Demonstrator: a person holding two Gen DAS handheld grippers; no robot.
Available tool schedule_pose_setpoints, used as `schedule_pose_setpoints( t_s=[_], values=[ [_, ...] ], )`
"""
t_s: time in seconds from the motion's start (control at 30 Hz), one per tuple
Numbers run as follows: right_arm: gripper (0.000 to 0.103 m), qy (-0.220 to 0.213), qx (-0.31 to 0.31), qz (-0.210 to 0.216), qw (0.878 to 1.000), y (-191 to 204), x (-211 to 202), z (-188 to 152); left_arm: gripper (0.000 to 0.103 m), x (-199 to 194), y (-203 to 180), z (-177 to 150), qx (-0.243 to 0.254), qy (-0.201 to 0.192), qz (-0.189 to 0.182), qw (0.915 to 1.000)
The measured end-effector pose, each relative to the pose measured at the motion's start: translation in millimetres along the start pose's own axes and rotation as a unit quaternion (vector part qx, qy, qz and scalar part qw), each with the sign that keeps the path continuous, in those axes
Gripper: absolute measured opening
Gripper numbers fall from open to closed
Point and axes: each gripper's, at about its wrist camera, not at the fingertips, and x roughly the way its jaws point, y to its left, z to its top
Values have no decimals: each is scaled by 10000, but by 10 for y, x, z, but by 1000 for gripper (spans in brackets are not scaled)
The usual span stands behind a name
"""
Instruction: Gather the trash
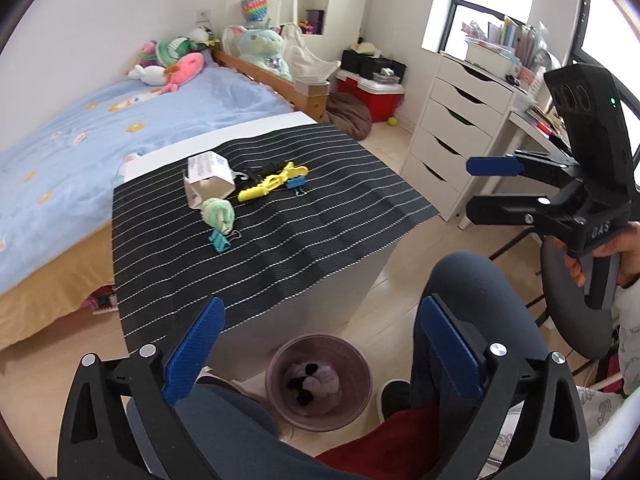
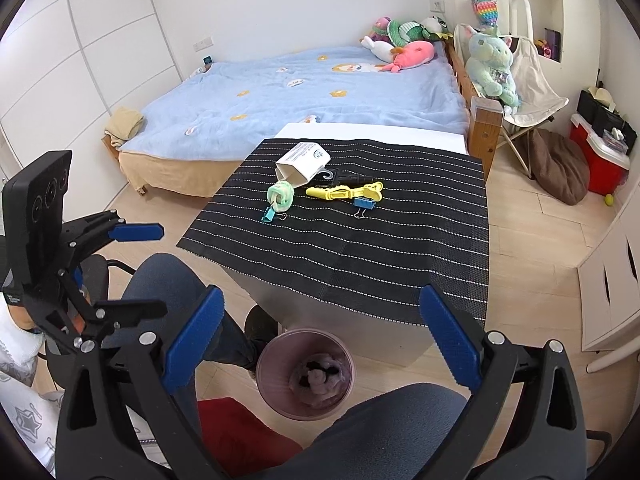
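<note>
A white paper carton (image 1: 208, 178) (image 2: 302, 164) lies on the black striped mat (image 1: 280, 216) (image 2: 360, 240), with a green crumpled wad (image 1: 219, 213) (image 2: 281, 197), a yellow clip (image 1: 272, 184) (image 2: 344, 192), a black hook and two binder clips beside it. A pink trash bin (image 1: 320, 380) (image 2: 306, 372) with crumpled tissue inside stands on the floor before the table. My left gripper (image 1: 320, 348) (image 2: 136, 268) is open and empty above the bin. My right gripper (image 2: 320, 336) (image 1: 484, 188) is open and empty, held off the table's near edge.
A bed (image 2: 304, 92) with a blue cover and plush toys lies behind the table. A white drawer unit (image 1: 452, 136) stands to the right. The person's knees (image 1: 472, 292) (image 2: 168, 280) flank the bin. A red box (image 2: 600, 160) and brown cushion sit at the far right.
</note>
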Motion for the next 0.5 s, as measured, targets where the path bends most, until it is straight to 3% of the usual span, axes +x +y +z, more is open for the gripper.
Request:
schedule_pose_setpoints(
  t_s=[0.5],
  values=[
    [99, 27, -26, -151, 9999, 16, 57, 31, 95, -14, 234, 18, -408, -144, 158, 9989]
  ],
)
